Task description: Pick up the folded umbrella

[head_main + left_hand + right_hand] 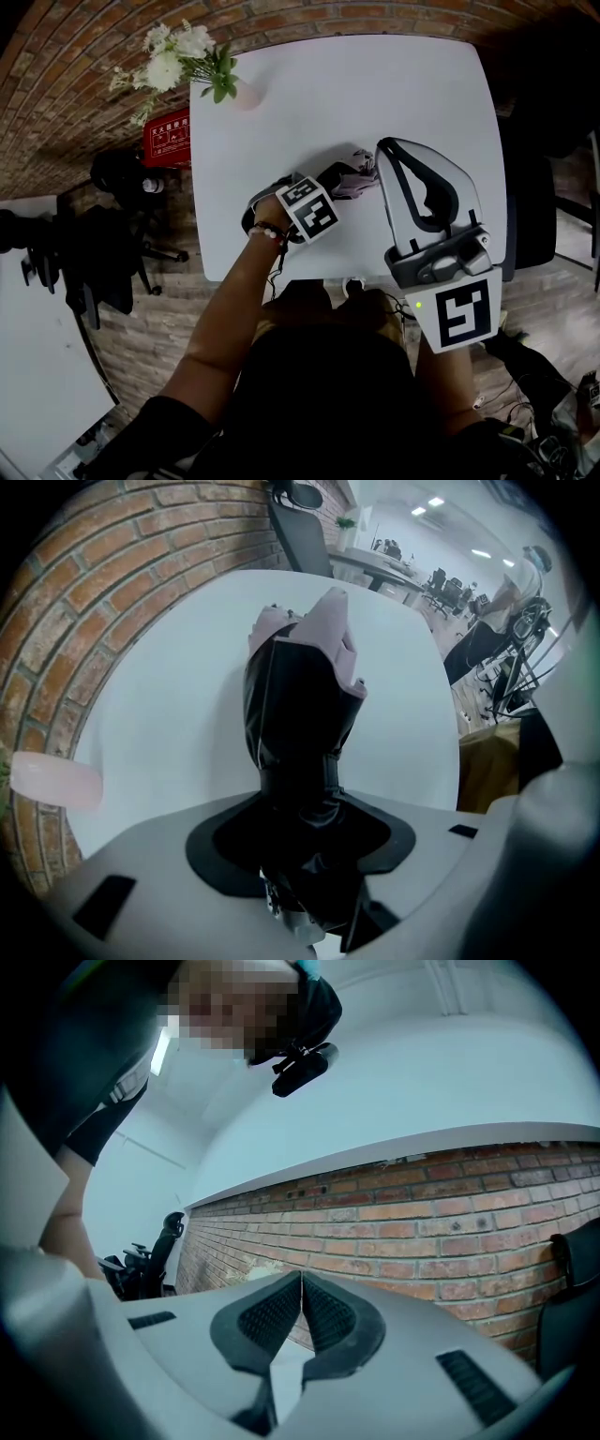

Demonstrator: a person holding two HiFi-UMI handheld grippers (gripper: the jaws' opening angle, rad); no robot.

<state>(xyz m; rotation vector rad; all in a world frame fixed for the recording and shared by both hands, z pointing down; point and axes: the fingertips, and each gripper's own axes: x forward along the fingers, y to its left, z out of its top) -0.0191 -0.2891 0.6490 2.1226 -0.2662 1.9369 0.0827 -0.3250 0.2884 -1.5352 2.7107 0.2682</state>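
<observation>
The folded umbrella [302,691] lies on the white table [375,94], a soft bundle of glossy black fabric with pale pink folds at its far end. The left gripper [305,832] points straight down and has clamped its jaws on the narrow black end. The slick cloth may slide or bunch in that end-on hold, so the heavier pink end could sag or swing on lifting. The right gripper [301,1283] is closed and empty, aimed at the rough brick wall [450,1213].
</observation>
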